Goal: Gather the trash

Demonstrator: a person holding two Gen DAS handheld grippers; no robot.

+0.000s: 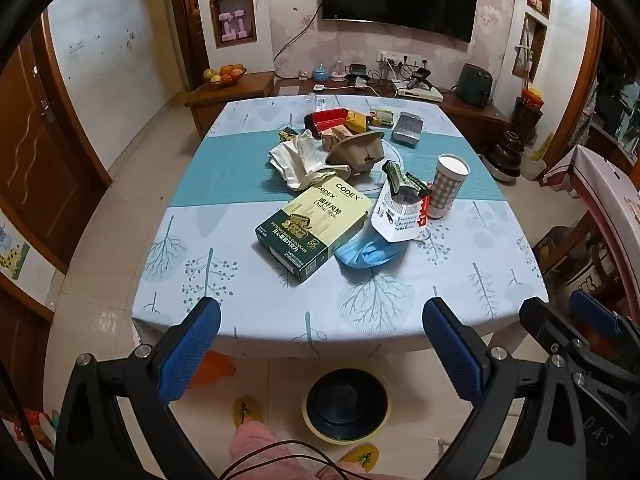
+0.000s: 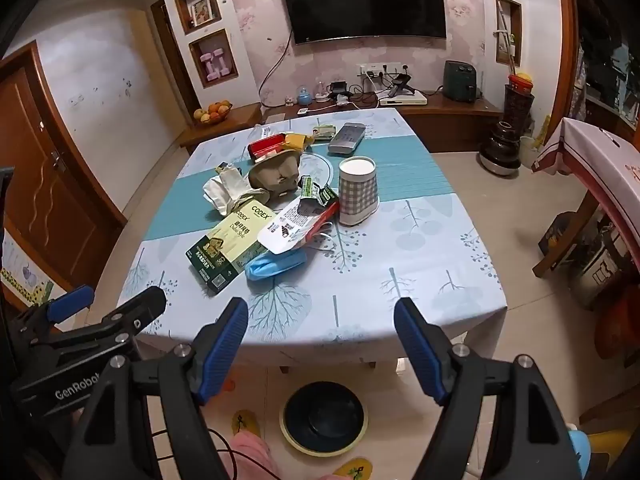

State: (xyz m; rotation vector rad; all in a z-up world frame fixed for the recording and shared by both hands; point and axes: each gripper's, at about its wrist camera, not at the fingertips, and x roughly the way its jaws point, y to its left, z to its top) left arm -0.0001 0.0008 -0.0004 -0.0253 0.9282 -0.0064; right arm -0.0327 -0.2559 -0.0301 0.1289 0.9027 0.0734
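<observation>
Left wrist view: left gripper (image 1: 322,330) hovers off the near edge of the counter (image 1: 260,312), fingers wide, empty. Right wrist view: right gripper (image 2: 321,328) same, fingers wide, nothing held, also short of the counter edge. Trash sits mid-counter in one cluster: green box (image 1: 314,226), blue mask (image 1: 366,254) just beside and partly under it, white pouch (image 1: 400,212) on the mask, crumpled tissue (image 1: 300,160), brown paper tray (image 1: 358,152), checked cup (image 1: 448,186) upright to the right. Round bin (image 1: 346,406) on the floor under the near edge, between the slippers. Step looks like the start, nothing picked yet. Next move likely: reach forward over the edge to the nearest piece, box or mask, and close on it.
</observation>
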